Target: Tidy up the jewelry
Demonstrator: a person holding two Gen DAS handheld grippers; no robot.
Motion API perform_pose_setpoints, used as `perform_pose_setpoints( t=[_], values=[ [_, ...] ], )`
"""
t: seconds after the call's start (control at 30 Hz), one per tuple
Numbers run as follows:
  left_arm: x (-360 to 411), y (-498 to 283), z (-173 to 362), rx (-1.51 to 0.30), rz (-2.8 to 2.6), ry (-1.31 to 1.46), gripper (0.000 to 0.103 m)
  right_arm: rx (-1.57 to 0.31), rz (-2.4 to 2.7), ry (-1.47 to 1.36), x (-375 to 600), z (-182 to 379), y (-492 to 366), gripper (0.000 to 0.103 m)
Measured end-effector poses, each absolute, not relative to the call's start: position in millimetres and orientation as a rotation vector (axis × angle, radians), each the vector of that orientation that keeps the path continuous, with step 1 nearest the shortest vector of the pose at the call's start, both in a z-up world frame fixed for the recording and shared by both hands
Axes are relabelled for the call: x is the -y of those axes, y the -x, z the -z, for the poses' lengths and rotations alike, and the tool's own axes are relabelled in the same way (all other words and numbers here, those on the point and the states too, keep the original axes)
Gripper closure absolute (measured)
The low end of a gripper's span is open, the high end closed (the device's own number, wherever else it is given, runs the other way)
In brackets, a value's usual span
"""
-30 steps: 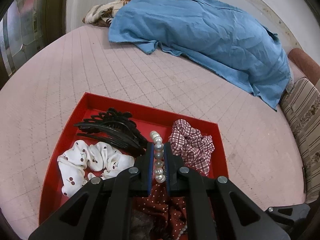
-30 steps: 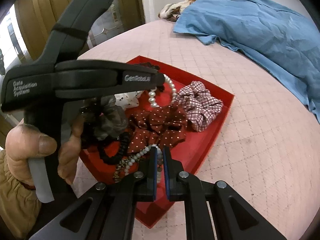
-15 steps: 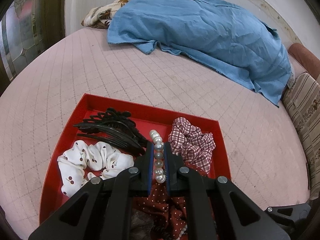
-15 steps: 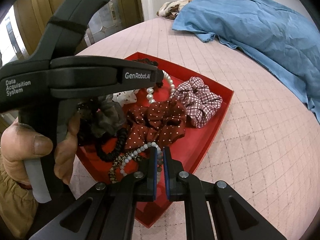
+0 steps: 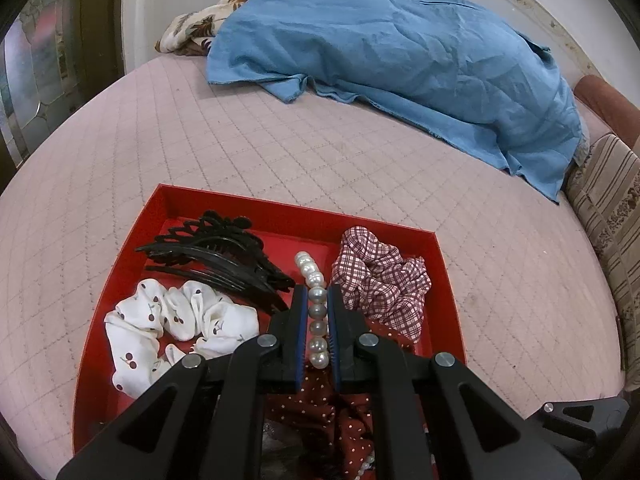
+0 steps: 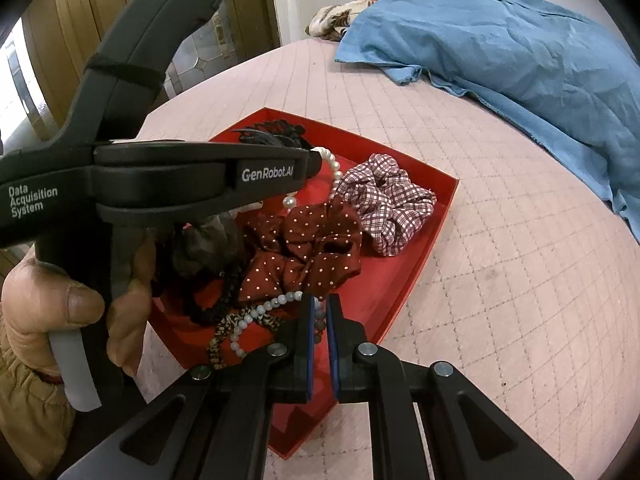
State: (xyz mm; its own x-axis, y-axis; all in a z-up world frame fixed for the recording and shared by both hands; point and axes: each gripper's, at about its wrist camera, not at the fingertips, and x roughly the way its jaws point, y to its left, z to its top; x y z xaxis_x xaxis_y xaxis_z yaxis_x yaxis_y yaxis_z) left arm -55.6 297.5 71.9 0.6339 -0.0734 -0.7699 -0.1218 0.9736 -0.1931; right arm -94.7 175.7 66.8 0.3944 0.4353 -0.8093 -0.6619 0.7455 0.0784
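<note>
Blue cloth [image 5: 400,68] heaped on pink quilted bedspread [image 5: 280,148], well ahead of the gripper. Floral fabric [image 5: 192,28] beyond, left. Striped cushion [image 5: 608,208] far right. Wooden door [image 6: 80,20] far left.

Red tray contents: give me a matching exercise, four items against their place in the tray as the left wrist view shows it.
Items:
1. black hair clip
2. checked scrunchie
3. white cherry scrunchie
4. pearl bracelet

Places in the red tray:
A. near left
B. between the left tongs
C. far left
D. far right

Pairs: 1-C, 2-D, 3-A, 4-B
</note>
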Motion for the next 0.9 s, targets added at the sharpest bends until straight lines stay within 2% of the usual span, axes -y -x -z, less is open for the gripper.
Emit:
perform_pose_setpoints(
  t=[0.67,0.7,0.77,0.8,0.83,0.9],
  values=[
    [-296,48,-69,-0.888,0.026,0.270,0.093,-0.918,-0.657,0.277,-174,-63,90,0.096],
    [-295,49,-69,-0.887,0.028,0.269,0.091,-0.917,-0.658,0.277,-174,-63,90,0.096],
    [-294,50,-70,-0.882,0.033,0.270,0.075,-0.914,-0.661,0.276,-173,-64,91,0.095],
    [-294,50,-70,-0.875,0.036,0.272,0.058,-0.914,-0.664,0.272,-173,-64,91,0.094],
    [-293,52,-72,-0.865,0.038,0.274,0.048,-0.913,-0.666,0.268,-172,-64,93,0.092],
    [-293,54,-75,-0.844,0.053,0.285,0.046,-0.910,-0.675,0.262,-171,-65,95,0.085]
  ],
)
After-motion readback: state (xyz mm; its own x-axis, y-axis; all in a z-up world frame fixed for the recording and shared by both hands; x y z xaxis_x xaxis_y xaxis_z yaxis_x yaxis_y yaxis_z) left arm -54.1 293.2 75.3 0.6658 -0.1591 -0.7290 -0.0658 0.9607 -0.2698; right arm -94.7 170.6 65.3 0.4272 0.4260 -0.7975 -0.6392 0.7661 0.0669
